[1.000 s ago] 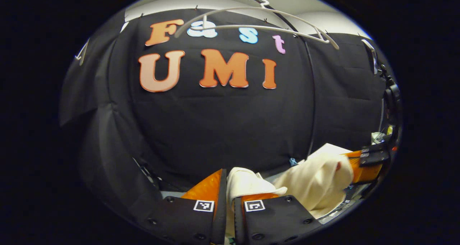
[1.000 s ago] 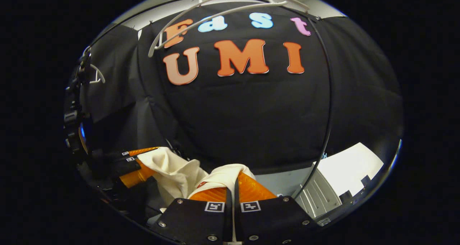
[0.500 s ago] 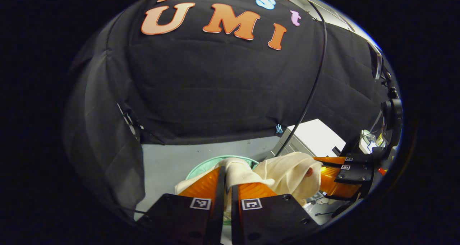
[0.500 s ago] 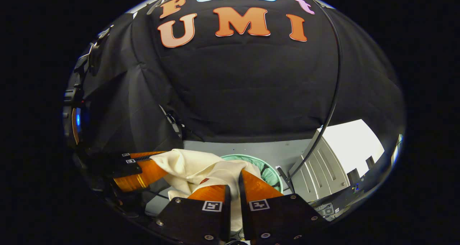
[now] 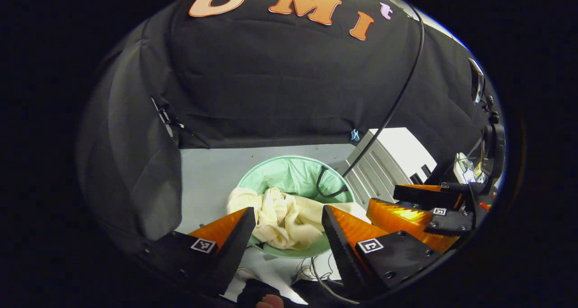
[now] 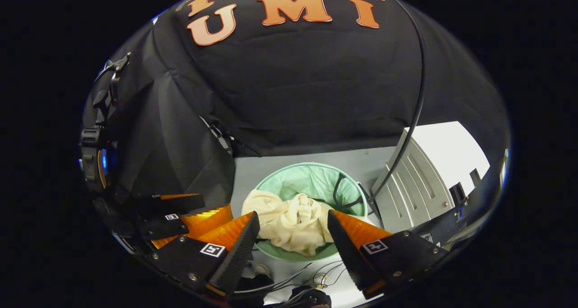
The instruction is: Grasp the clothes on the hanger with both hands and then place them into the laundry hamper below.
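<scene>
The cream garment point(image 5: 282, 217) lies crumpled in the pale green hamper point(image 5: 289, 172), spilling over its near rim. My left gripper point(image 5: 289, 220) hovers above it, open, with nothing between its fingers. The right gripper view has the same garment point(image 6: 291, 222) inside the hamper point(image 6: 311, 179), and my right gripper point(image 6: 293, 226) stands open above it. The right gripper point(image 5: 424, 206) appears at the right of the left gripper view, jaws apart. At the left of the right gripper view is the left gripper point(image 6: 180, 213).
A black cable point(image 6: 417, 105) hangs down the cloth wall and loops into the hamper's right side. A white slatted unit point(image 6: 429, 172) stands right of the hamper. Loose wires point(image 6: 311, 272) lie on the grey floor point(image 6: 253, 177) in front.
Both grippers went from shut on the cream garment to open. The garment dropped into the green hamper. Both views tilted further down, so the white hanger left sight.
</scene>
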A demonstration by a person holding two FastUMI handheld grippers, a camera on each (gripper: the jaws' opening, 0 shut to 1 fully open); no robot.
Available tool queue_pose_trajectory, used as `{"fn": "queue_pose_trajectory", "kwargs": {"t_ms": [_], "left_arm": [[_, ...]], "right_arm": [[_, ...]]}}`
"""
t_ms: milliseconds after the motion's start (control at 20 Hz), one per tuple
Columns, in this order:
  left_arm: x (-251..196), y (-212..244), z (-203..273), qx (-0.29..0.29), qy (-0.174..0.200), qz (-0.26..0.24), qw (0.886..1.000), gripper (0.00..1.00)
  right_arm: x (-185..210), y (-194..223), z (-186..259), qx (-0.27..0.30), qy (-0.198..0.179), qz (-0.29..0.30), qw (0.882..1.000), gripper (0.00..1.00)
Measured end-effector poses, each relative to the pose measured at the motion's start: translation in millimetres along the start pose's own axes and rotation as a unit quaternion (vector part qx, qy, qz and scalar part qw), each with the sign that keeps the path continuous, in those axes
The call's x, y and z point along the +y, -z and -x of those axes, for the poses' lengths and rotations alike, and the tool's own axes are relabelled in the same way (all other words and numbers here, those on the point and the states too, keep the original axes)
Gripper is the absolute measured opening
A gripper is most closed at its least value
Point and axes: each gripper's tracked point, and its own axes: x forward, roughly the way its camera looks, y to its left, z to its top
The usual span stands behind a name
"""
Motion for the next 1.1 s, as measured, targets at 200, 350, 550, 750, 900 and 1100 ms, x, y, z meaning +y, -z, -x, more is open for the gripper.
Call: {"fn": "queue_pose_trajectory", "kwargs": {"t_ms": [200,350,550,750,900,1100], "left_arm": [[-1.4,-17.3,23.3,-0.033,-0.002,0.000,0.999,0.98],[-1.6,-37.4,42.0,-0.063,-0.001,0.000,0.998,0.98],[0.3,-42.8,51.4,-0.077,-0.005,-0.005,0.997,0.98],[0.3,-42.4,53.9,-0.078,-0.007,-0.004,0.997,0.98],[3.8,-47.9,58.9,-0.086,-0.013,-0.009,0.996,1.00],[3.6,-81.4,90.8,-0.132,-0.021,-0.018,0.991,1.00]], "right_arm": [[-2.8,-3.5,11.9,-0.015,0.008,-0.008,1.000,0.94],[-3.7,-14.1,24.0,-0.032,0.014,-0.010,0.999,0.94],[-9.0,-14.8,32.1,-0.036,0.022,-0.014,0.999,0.94],[-9.6,-15.8,34.1,-0.037,0.025,-0.019,0.999,0.94],[-9.4,-16.1,39.1,-0.039,0.028,-0.022,0.999,0.94],[-8.1,-53.5,75.9,-0.095,0.038,-0.006,0.995,0.94]]}}
